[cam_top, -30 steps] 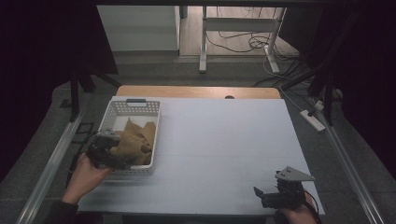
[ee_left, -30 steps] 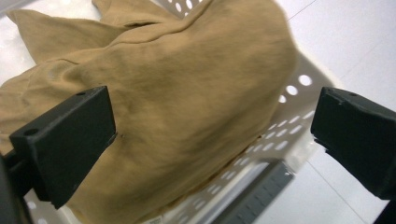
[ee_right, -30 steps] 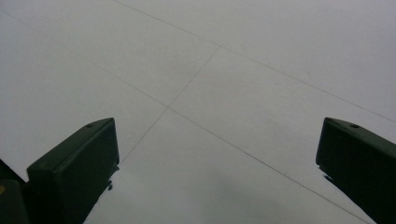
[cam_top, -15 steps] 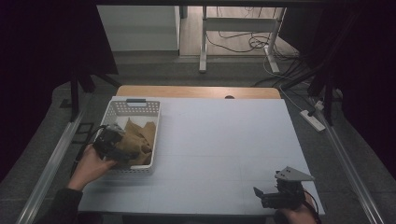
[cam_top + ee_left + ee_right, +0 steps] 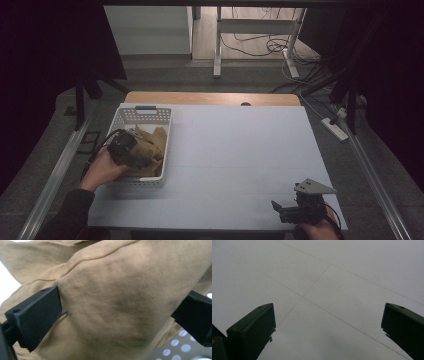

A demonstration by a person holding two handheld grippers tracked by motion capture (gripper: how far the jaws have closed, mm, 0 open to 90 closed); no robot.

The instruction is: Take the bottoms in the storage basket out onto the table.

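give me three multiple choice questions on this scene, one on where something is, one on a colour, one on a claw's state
1. Where is the tan cloth?
A. in the white basket
B. spread flat on the table
C. on the floor

2. What colour is the basket?
A. blue
B. white
C. red

3. How does the left claw stand?
A. jaws apart, one on each side of the cloth
B. shut on a pen
C. lying on the bare table

Answers:
1 A, the high view shows the cloth inside the basket walls.
2 B, its perforated walls are white.
3 A, the left gripper view shows the jaws wide apart with the cloth bulging between them; the right claw waits open over the table.
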